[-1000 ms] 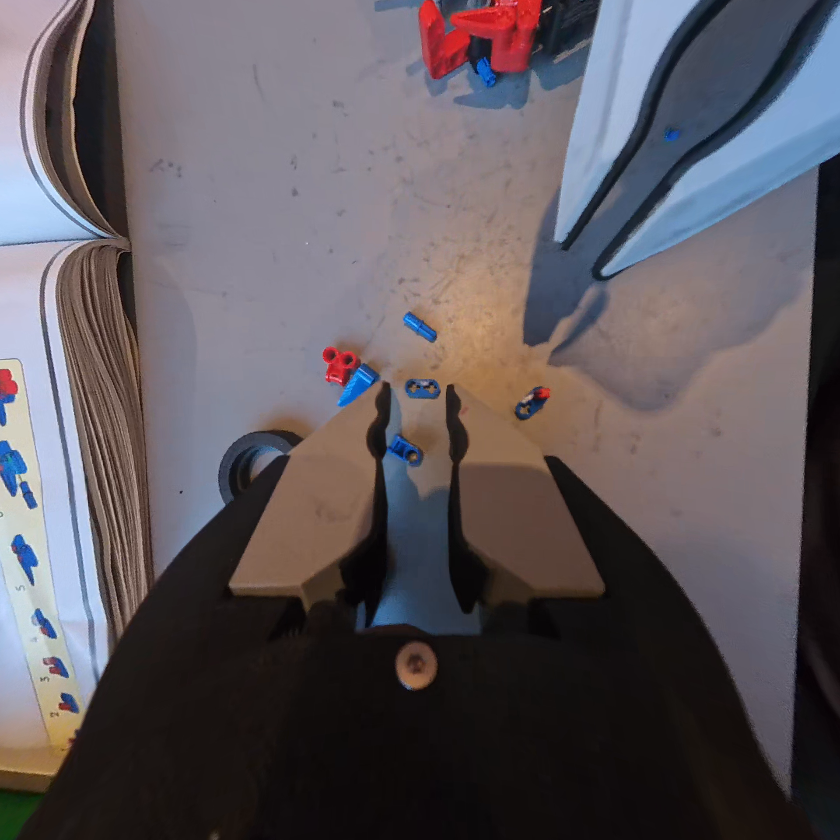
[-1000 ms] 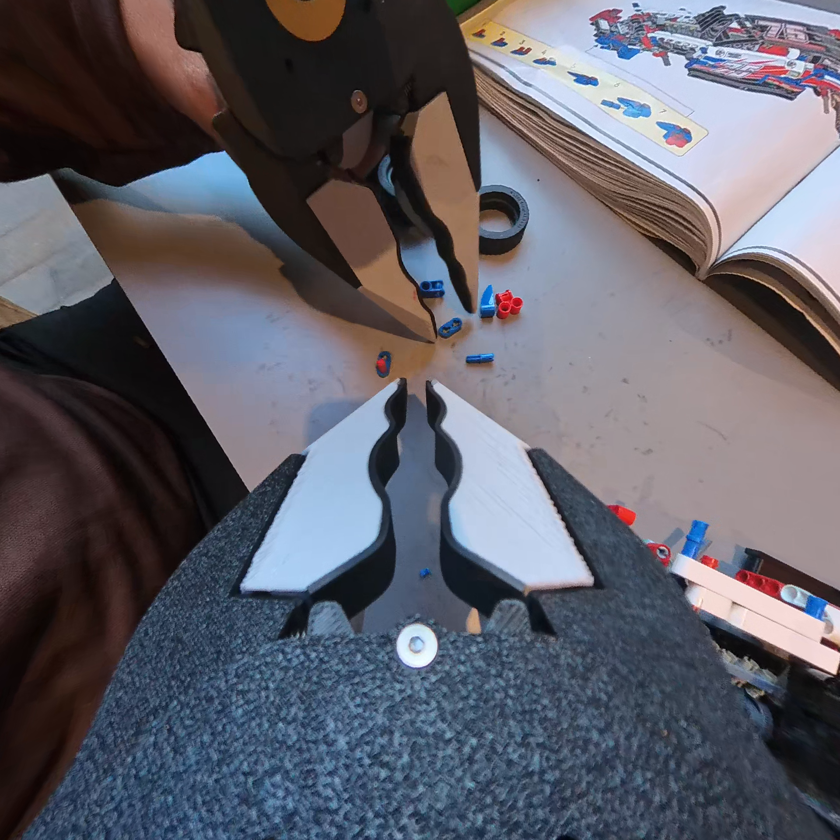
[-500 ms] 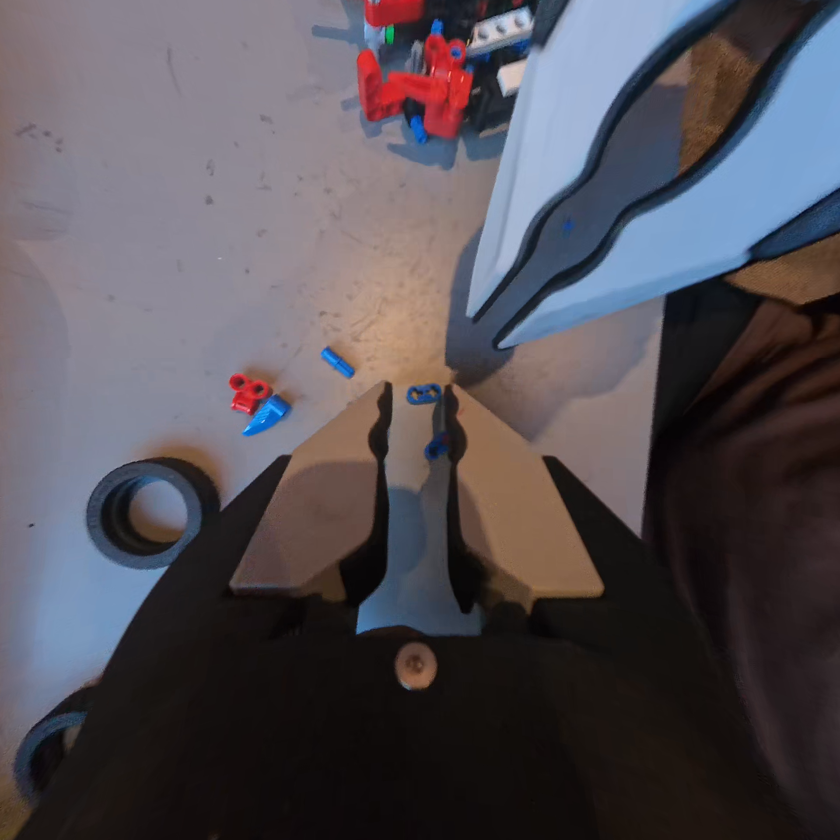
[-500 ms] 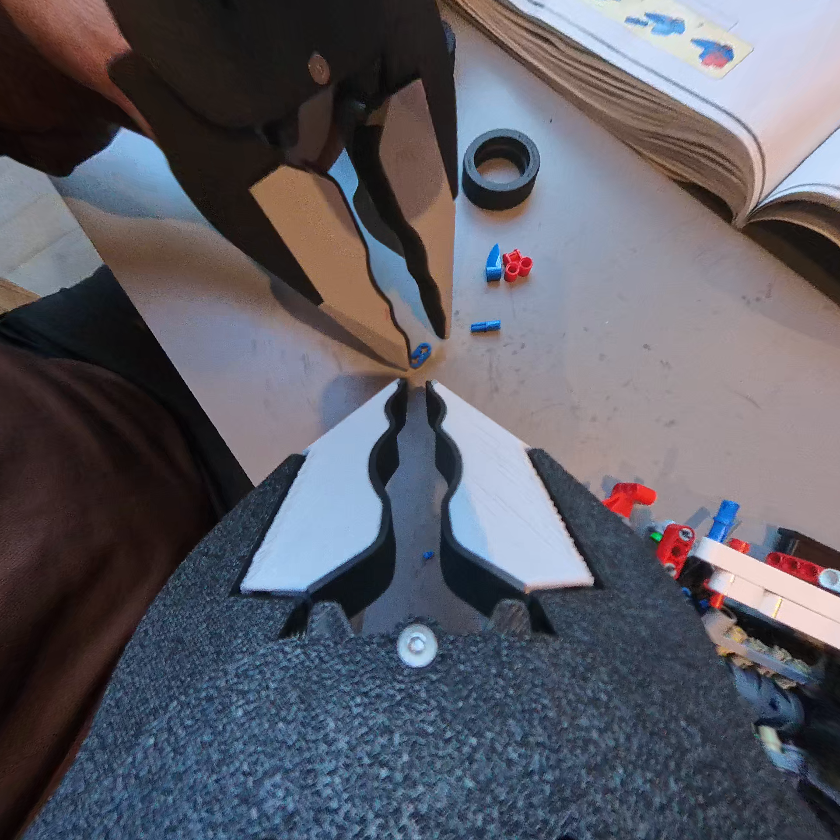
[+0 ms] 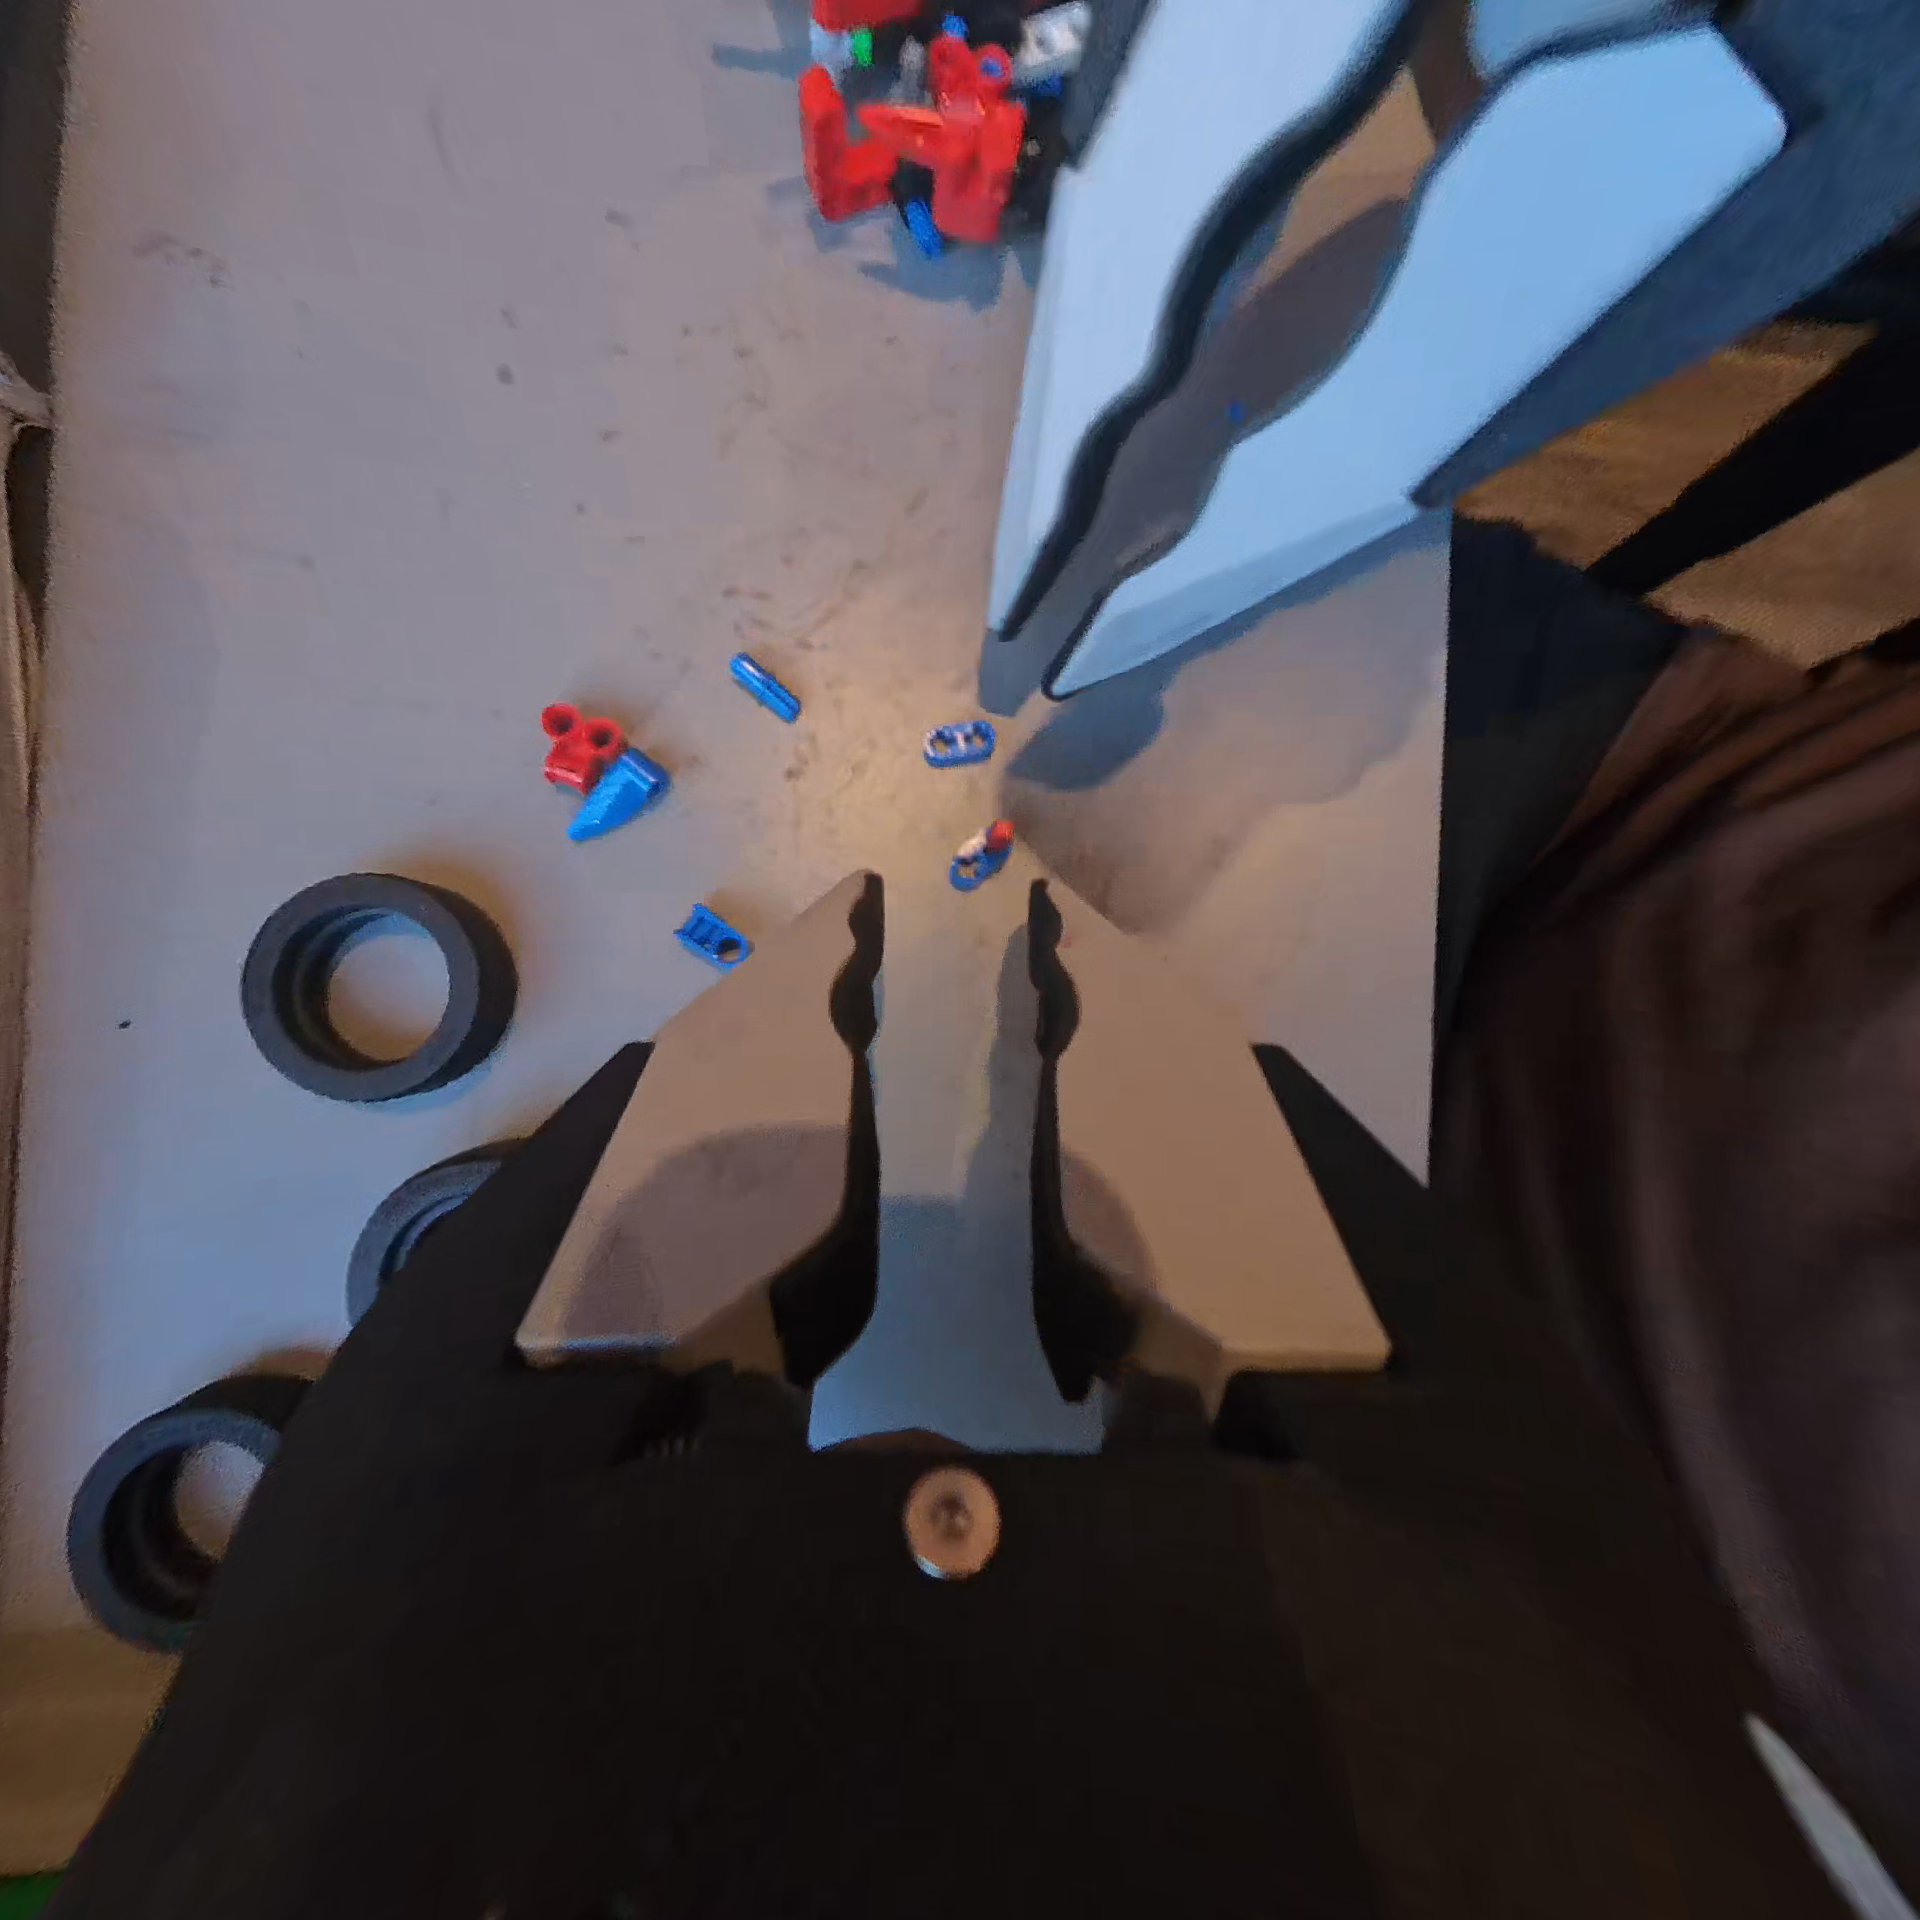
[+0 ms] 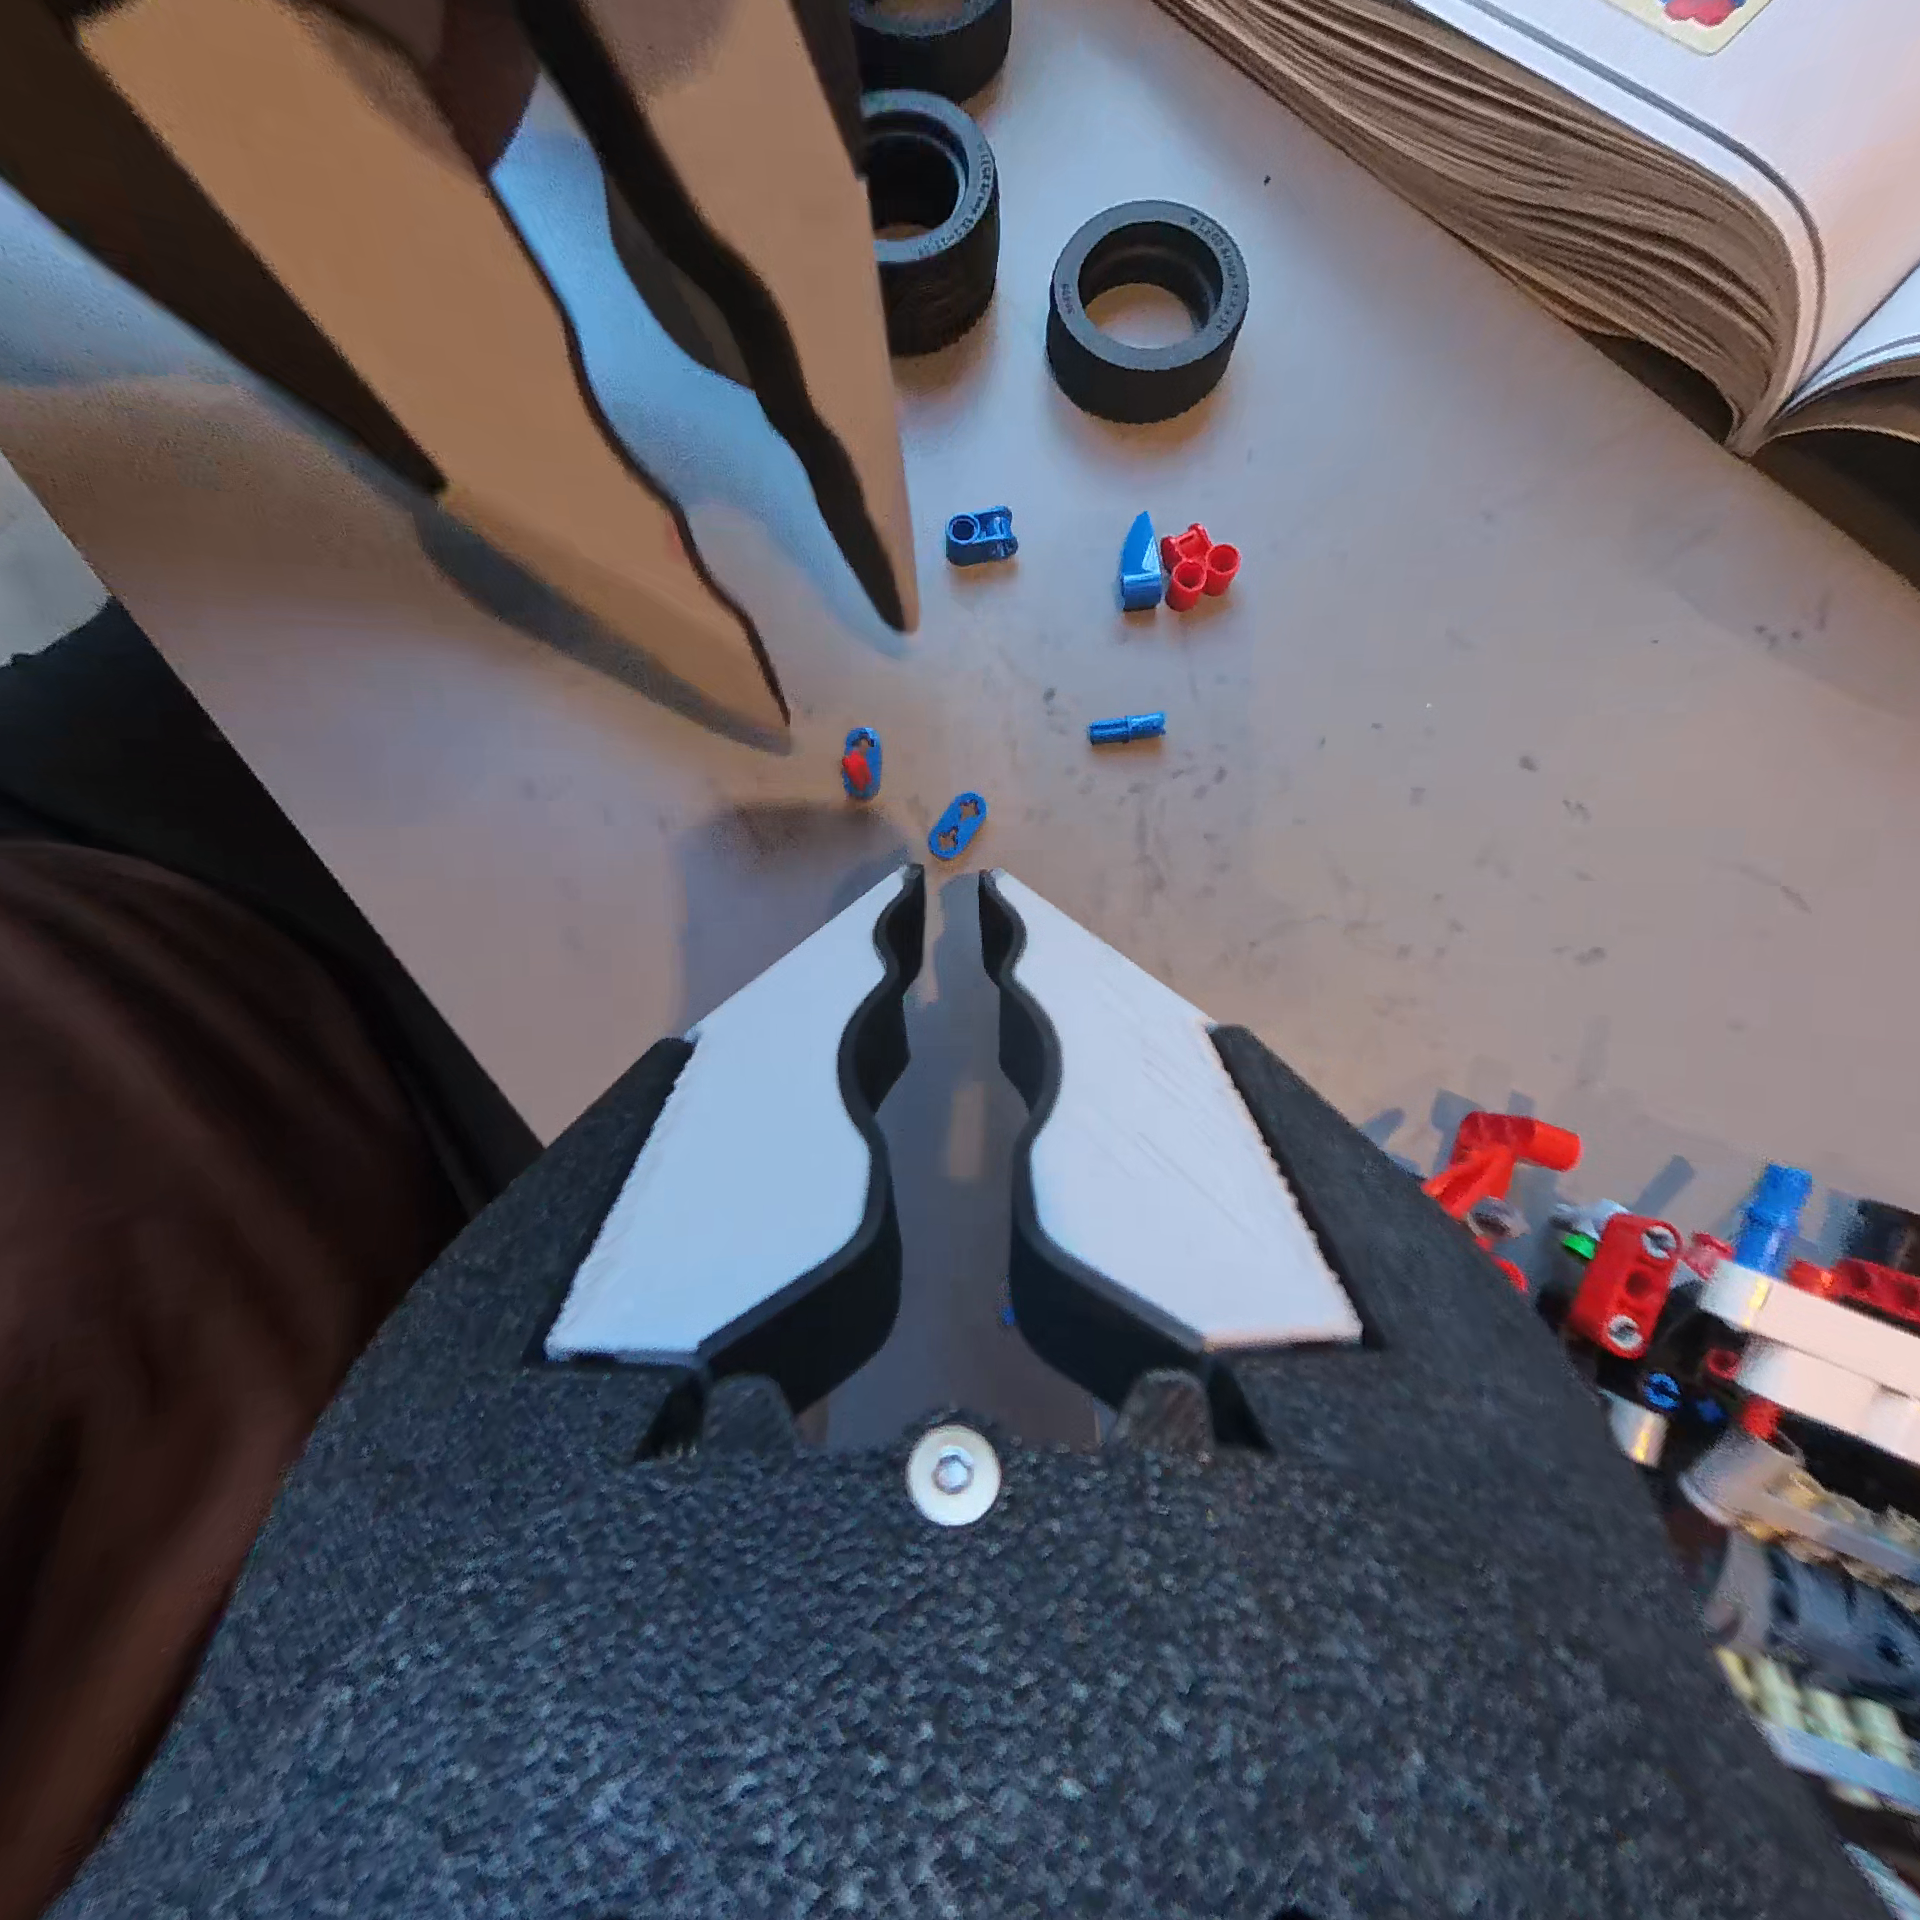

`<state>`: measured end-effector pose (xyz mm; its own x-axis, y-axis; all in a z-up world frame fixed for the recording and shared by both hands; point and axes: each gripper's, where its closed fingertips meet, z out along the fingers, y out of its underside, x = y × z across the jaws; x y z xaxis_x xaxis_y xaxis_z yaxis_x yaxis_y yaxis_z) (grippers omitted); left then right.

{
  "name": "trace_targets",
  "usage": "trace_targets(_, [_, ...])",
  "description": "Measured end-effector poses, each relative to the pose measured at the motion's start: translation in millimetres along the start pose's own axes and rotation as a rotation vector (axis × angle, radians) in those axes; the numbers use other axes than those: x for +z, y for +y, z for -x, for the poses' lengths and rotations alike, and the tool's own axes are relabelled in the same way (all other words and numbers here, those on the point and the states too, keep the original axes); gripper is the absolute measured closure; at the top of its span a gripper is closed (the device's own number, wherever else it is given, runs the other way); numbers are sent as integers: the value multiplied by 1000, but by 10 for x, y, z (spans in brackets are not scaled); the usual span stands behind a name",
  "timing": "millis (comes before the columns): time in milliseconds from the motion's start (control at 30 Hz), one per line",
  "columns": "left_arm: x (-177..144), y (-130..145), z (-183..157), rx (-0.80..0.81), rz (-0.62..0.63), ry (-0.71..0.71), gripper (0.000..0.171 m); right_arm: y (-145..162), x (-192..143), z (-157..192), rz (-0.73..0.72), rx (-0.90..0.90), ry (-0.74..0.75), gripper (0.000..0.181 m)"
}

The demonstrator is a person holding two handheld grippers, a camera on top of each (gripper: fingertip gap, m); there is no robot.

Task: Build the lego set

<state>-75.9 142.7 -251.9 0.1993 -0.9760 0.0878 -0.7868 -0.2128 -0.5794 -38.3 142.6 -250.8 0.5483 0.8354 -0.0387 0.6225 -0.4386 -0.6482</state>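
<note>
Small loose Lego parts lie on the grey table (image 5: pixel 520 416). My left gripper (image 5: pixel 956 894) is open and empty. A blue-and-red piece (image 5: pixel 982 854) lies just ahead of its tips, and a blue two-hole link (image 5: pixel 959 744) lies beyond that. My right gripper (image 6: pixel 951 878) is empty, its jaws only a narrow gap apart, with the blue link (image 6: pixel 956 826) right at its tips. The left gripper (image 6: pixel 842 675) hangs over the blue-and-red piece (image 6: pixel 860 764). The right gripper (image 5: pixel 1023 655) comes in from the upper right.
A blue pin (image 6: pixel 1127 729), a blue connector (image 6: pixel 980 535), a blue wedge (image 6: pixel 1140 566) and a red connector (image 6: pixel 1200 566) lie farther out. Black tyres (image 6: pixel 1143 301) stand behind them. The open instruction book (image 6: pixel 1558 156) lies at the back right. The part-built model (image 6: pixel 1714 1299) is at the right. The gap from one gripper's tips to the other's is roughly 5 centimeters. The blue pin (image 6: pixel 1127 729) is about 5 centimeters from both grippers' fingertips. It is also in sight in the left wrist view (image 5: pixel 764 680).
My left gripper has shifted right and drawn back; the blue connector once between its fingers now lies to its left. My right gripper has moved in towards the blue link.
</note>
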Motion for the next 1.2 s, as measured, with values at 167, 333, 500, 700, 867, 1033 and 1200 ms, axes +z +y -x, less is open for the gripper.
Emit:
trace_targets(167, [111, 108, 16, 11, 9, -18, 145, -19, 119, -9, 9, 12, 39, 168])
trace_targets(333, [93, 151, 24, 25, -46, -52, 146, -5, 229, 0, 37, 0, 55, 165])
trace_targets(500, [82, 160, 2, 67, -88, -83, 149, 2, 242, 19, 42, -6, 32, 173])
trace_targets(700, [64, 141, 37, 127, -109, -103, 149, 11, 162, 4, 29, -96, 19, 174])
trace_targets(867, [-45, -84, -24, 235, -199, -79, 153, -198, -38, 130, -41, -247, -14, 174])
trace_targets(1033, [-86, -150, -45, 308, -274, -64, 157, -288, 14, 250, -48, -292, -91, 174])
trace_targets(1200, [-91, -41, -8, 439, -277, -169, 167, -342, 51, 263, -50, -281, -124, 174])
